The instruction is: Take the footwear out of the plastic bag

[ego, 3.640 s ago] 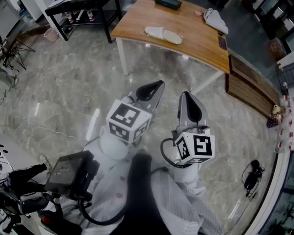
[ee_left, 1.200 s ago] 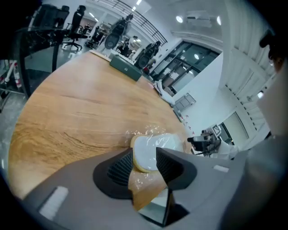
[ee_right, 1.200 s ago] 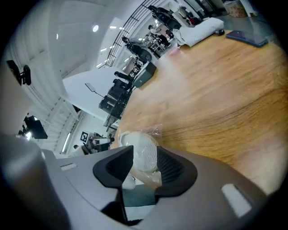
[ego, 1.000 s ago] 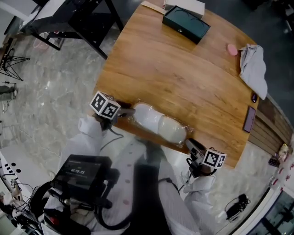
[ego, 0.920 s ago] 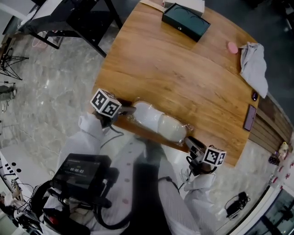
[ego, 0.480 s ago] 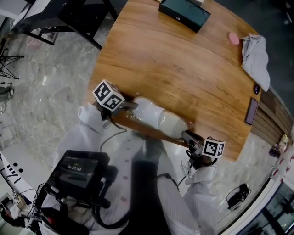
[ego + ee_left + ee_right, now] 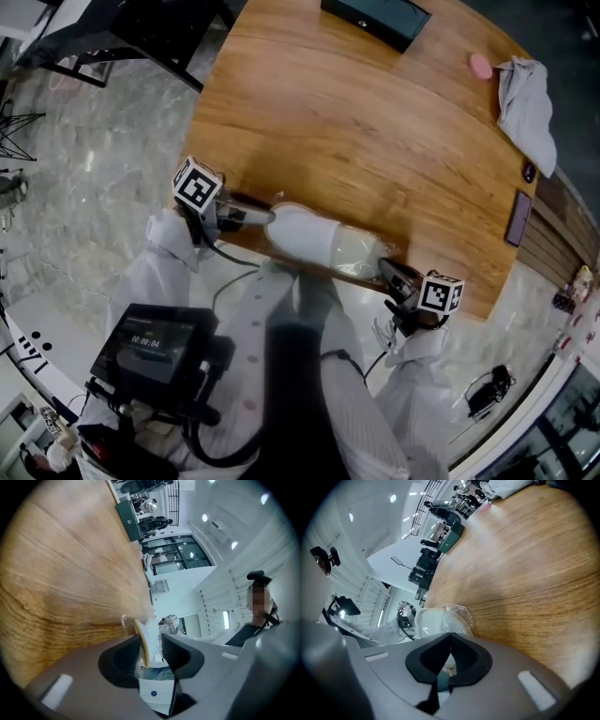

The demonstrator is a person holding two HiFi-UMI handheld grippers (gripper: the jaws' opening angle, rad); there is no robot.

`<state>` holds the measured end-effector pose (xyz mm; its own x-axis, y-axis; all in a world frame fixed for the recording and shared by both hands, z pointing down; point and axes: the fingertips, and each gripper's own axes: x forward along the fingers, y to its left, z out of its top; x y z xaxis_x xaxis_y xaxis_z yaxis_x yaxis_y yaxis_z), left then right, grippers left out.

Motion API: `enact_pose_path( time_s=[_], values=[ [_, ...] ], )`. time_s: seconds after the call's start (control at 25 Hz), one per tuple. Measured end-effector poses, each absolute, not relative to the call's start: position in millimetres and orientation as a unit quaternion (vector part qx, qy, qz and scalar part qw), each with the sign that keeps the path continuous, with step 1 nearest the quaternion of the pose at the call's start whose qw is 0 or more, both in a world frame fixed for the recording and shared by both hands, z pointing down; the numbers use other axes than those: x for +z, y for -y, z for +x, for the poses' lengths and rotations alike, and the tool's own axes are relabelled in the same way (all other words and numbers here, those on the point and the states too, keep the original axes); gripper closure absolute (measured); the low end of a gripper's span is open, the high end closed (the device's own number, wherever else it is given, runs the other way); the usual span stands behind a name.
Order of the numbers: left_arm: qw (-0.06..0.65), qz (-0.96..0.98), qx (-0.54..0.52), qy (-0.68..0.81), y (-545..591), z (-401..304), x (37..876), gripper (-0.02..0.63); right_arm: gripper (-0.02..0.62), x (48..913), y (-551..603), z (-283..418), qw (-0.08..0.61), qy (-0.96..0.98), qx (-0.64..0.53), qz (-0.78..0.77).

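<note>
A pair of white slippers in a clear plastic bag (image 7: 323, 244) lies at the near edge of the wooden table (image 7: 375, 122). My left gripper (image 7: 251, 216) is at the bundle's left end. In the left gripper view a slipper's beige-soled edge (image 7: 142, 641) stands between the closing jaws of the left gripper (image 7: 151, 639), with a gap still showing on one side. My right gripper (image 7: 392, 273) is at the bundle's right end. In the right gripper view the right gripper (image 7: 450, 635) is shut, pinching the film of the plastic bag (image 7: 440, 620).
At the table's far side lie a dark green case (image 7: 375, 17), a pink object (image 7: 480, 66) and a grey cloth (image 7: 527, 98). A phone (image 7: 518, 217) rests near the right edge. A black table (image 7: 122, 37) stands on the marble floor at the upper left.
The right gripper's jaws have shut on the bag's right end. The left gripper has shifted slightly left, still at the bundle's left end. The bundle sits nearer the table's front edge.
</note>
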<state>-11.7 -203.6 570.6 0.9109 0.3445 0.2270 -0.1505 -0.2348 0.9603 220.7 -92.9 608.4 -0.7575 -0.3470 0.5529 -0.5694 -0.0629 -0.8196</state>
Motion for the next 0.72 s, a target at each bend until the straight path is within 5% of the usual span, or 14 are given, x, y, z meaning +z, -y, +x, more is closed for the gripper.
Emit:
enact_pose_path(
  time_s=[0.48, 0.72],
  values=[
    [0.564, 0.792, 0.221, -0.076, 184, -3, 566, 0.489, 0.583, 580, 99, 233, -0.027, 0.724, 0.612, 0.319],
    [0.568, 0.805, 0.146, -0.088, 191, 4, 531, 0.563, 0.583, 554, 96, 239, -0.096, 0.73, 0.612, 0.291]
  ],
)
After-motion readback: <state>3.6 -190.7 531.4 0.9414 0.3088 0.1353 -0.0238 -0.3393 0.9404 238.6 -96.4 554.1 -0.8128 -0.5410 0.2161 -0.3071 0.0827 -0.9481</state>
